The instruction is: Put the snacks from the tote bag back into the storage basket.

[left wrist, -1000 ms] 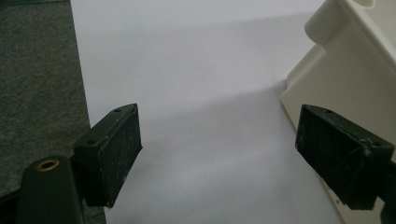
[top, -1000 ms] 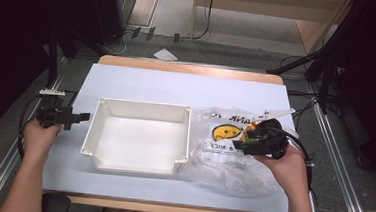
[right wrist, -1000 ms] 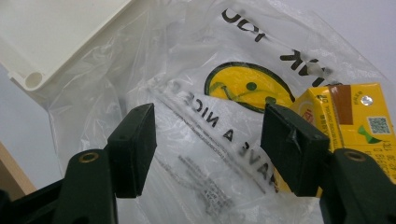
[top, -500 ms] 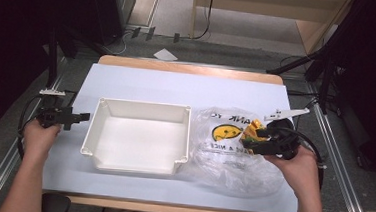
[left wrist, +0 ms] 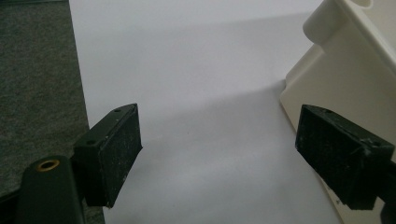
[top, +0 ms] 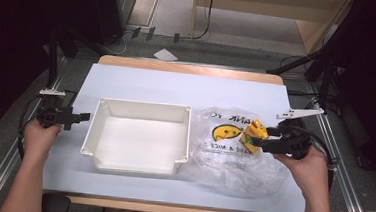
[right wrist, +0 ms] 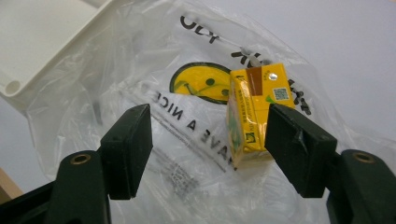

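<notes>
Our right gripper [right wrist: 208,154] has just been spreading its fingers, yellow box [right wrist: 254,109] between them on the bag [top: 223,153]. Left gripper [left wrist: 219,158] fingers stay apart at the tub's [top: 136,167] nine o'clock.

Both hand-held grippers black w/ blocky scuffed pads [left wrist: 116,154]; brass-ringed screw holes at jaw bases, black cables trailing, pale 3-cornered plate atop each. Forearms bare, no sleeves.
</notes>
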Demonstrator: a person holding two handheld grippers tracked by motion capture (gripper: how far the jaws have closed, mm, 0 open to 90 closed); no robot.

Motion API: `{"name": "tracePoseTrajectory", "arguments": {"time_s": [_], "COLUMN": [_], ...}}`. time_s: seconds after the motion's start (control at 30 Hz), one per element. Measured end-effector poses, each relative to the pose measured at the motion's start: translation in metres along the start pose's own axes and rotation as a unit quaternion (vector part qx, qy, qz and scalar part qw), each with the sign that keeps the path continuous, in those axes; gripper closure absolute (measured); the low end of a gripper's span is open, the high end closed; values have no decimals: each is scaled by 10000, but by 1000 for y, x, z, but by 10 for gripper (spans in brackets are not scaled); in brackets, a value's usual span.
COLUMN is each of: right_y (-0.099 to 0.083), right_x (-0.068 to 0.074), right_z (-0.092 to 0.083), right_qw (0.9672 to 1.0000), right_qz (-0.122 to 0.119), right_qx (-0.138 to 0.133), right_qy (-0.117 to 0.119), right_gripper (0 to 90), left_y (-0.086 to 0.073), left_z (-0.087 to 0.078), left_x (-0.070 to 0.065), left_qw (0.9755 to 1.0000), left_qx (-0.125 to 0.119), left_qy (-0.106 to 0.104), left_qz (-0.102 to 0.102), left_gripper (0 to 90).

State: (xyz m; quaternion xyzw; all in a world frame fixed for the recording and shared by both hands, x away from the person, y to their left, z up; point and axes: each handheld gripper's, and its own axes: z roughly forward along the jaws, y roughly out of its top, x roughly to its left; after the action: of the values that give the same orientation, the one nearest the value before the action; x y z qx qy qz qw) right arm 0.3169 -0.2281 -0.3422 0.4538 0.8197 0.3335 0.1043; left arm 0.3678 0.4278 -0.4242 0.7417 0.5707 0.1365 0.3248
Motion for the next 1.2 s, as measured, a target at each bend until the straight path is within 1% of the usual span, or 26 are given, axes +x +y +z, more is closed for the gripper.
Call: {"name": "tracePoseTrajectory", "arguments": {"time_s": [0.07, 0.33, 0.4, 0.43, 0.47, 0.53, 0.67, 0.93, 1.2], "right_y": [0, -2, -2, -1, -1, 0, 2, 3, 2], "right_x": [-2, -20, -22, -24, -25, -28, -33, -38, -40], "right_z": [1, 6, 7, 10, 11, 14, 20, 33, 45], "right_qw": [10000, 9998, 9998, 9996, 9995, 9994, 9994, 9997, 9995], "right_qz": [22, 183, 172, 98, 66, 91, 129, 179, 243], "right_qx": [15, 23, 15, 23, 9, 4, 29, 93, 163], "right_qy": [-37, -92, -118, -251, -301, -324, -308, -157, -154], "right_gripper": [327, 326, 325, 325, 325, 325, 326, 326, 326], "left_y": [0, 0, 0, 0, 0, 0, 0, 0, 0], "left_z": [0, 0, 0, 0, 0, 1, 1, 1, 1], "left_x": [0, 0, 0, 0, 0, 0, 0, 0, 0], "left_qw": [10000, 10000, 10000, 10000, 10000, 10000, 10000, 10000, 10000], "left_qx": [8, 10, 16, 23, 21, 28, 36, 39, 18], "left_qy": [-3, 13, 18, 19, 18, 17, 28, 31, 32], "left_qz": [2, 9, 8, 7, 10, 11, 15, 18, 7], "left_gripper": [154, 154, 154, 154, 154, 154, 154, 154, 154]}}
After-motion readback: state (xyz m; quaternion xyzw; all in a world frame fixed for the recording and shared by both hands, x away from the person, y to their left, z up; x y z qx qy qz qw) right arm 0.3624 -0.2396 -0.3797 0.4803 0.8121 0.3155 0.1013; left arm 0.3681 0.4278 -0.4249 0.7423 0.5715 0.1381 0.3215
